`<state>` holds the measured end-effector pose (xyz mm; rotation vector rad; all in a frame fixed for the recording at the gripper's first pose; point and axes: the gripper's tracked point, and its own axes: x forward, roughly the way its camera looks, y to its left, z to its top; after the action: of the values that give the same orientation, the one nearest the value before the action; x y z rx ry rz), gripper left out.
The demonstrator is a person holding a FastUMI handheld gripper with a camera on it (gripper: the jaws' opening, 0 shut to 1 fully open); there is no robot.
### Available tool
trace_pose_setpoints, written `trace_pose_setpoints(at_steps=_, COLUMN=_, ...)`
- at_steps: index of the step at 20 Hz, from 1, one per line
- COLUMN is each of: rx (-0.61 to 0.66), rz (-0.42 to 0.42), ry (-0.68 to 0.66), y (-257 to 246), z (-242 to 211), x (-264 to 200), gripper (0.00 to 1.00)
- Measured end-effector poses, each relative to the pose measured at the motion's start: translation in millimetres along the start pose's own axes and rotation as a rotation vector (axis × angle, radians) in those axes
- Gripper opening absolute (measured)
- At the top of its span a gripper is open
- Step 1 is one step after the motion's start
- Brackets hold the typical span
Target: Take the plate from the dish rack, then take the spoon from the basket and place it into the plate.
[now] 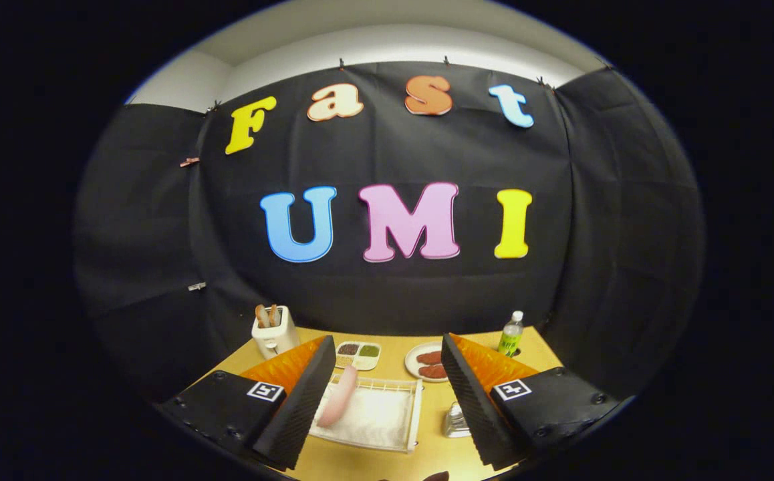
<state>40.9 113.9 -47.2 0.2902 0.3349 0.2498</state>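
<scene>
The two-finger gripper (387, 394) hovers over a yellow wooden tabletop (427, 441), its two fingers spread wide apart and pinching nothing.

Between the fingers, just ahead of their tips, sits a white wire dish rack (377, 414) lined with a pale cloth or tray. In the rack stands a pink, smooth, oval plate (338, 396), seen nearly edge-on, tilted and leaning in the rack's left part. It lies just beside the inner face of the left finger, apart from it as far as can be told.

Close against the inner face of the right finger rests a small shiny, silvery or clear object (456, 422), too small to identify.

Beyond the rack, still between the fingers, lies a white rectangular tray with four compartments (358, 355) holding brown and green contents. To its right is a round white plate with red-brown slices (427, 361), partly hidden by the right finger.

Further back, beyond the left finger, stands a white toaster with toast in its slots (273, 330). Beyond the right finger, at the table's far edge, stands a clear plastic bottle with a green label and white cap (511, 334).
</scene>
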Motion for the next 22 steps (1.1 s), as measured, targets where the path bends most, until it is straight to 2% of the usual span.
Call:
trace_pose_setpoints(at_steps=8, rx=0.055, rz=0.061, ry=0.322, y=43, z=-102, x=89, gripper=0.98)
trace_pose_setpoints(at_steps=15, rx=0.071, rz=0.047, ry=0.53, y=65, z=-186, x=140, gripper=0.99)
trace_pose_setpoints(at_steps=19, rx=0.127, rz=0.059, ry=0.623, y=78, z=-215, x=153, gripper=0.9)
trace_pose_setpoints(at_steps=21, rx=0.135, rz=0.049, ry=0.642, y=78, z=-220, x=156, gripper=0.75)
trace_pose_setpoints(at_steps=22, rx=0.132, rz=0.037, ry=0.644, y=75, z=-222, x=156, gripper=0.59)
